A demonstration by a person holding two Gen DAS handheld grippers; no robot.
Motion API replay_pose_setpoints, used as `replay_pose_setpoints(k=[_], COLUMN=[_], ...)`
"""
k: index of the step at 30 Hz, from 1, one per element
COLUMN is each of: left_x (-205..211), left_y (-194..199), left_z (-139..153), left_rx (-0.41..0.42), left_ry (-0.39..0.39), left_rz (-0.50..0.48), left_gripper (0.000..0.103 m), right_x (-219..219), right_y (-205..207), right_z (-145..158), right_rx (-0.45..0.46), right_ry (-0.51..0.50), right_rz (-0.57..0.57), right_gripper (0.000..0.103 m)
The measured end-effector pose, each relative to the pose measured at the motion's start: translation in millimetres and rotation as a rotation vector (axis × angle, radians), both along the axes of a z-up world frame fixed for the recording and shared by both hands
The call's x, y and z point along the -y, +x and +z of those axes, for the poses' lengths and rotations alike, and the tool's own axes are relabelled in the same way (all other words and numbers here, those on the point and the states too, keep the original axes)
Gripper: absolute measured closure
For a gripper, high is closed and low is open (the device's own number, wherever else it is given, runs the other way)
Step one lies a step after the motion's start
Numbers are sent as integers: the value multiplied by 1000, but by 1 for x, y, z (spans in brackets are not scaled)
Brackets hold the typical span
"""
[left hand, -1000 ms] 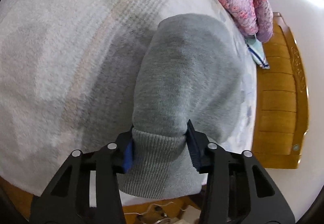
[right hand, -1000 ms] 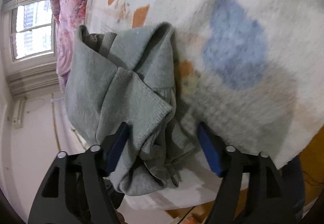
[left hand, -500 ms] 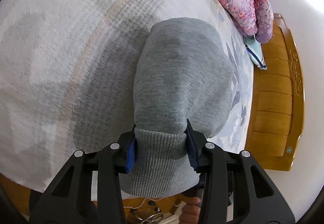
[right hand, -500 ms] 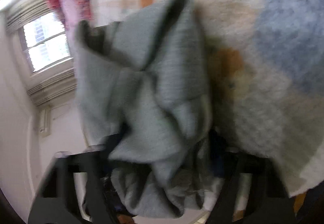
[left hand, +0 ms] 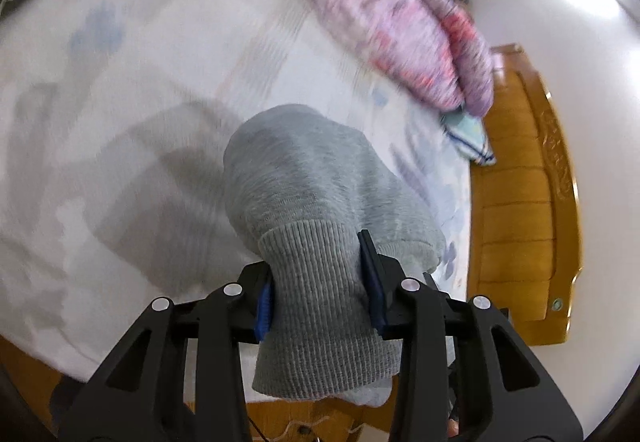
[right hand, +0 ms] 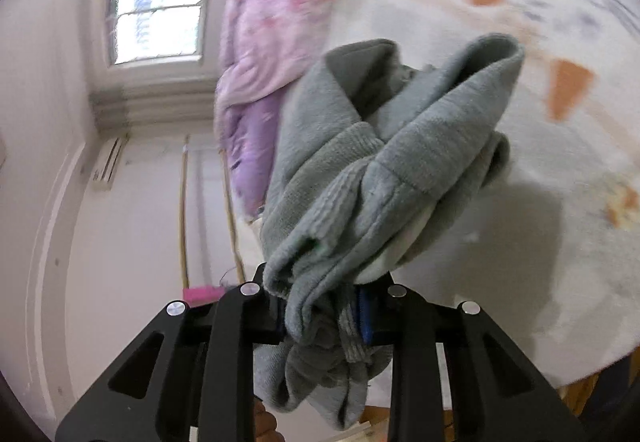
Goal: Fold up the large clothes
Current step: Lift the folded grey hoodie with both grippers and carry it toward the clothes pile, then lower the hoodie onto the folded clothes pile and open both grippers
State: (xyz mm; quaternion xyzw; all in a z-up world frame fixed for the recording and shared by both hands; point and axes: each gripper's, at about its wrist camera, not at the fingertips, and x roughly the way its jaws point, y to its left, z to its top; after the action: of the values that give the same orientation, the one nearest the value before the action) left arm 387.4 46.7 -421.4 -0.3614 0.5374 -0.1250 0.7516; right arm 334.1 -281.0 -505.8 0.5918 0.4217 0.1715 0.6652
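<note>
Both tongs clamped on grey sweater [left hand: 316, 182], left tongs [left hand: 318, 294], right tongs [right hand: 324, 312]

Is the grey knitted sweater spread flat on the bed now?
No. The grey knitted sweater hangs bunched from both grippers.

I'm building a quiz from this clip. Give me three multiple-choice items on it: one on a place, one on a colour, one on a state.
1. Where does the pink quilt lie?
A. on the bed
B. on the floor
C. on a chair

2. What colour is the garment in the left tongs?
A. red
B. grey
C. black

3. What state are the right tongs in?
A. wide open
B. shut on bunched fabric
C. out of view

Answers: 1 A, it is heaped on the bedspread by the wooden bed frame; 2 B, ribbed grey cuff; 3 B, grey cloth is pinched between the pads.
</note>
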Motion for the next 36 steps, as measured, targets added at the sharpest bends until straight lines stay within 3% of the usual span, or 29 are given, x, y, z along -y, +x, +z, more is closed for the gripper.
replay_pose_setpoints(k=[7,18,25,27,29,34,36], left_x=[-105,-329,-444,-475,-501,-525,-531], left_y=[35,115,167,176,181,177,165], left_z=[57,109,139,133,111,14,-12], left_rx=[128,270,436,468,446,222,182], left_ry=[18,87,160,196,246,317,311], left_rz=[83,126,169,167,156,153,169], left_gripper=[67,67,67,67,67,67,62], right_x=[-104,-344,-472,-505,-532,-580,-581], right_y=[72,180,240,246,244,234,225], right_z=[49,113,135,121,98,-4,-24], right_rx=[126,313,433,434,398,113,64], right_ry=[0,-17,21,12,-43,-152,-177], right_rz=[113,217,231,232,246,333,332], right_gripper=[79,79,79,79,79,79,75])
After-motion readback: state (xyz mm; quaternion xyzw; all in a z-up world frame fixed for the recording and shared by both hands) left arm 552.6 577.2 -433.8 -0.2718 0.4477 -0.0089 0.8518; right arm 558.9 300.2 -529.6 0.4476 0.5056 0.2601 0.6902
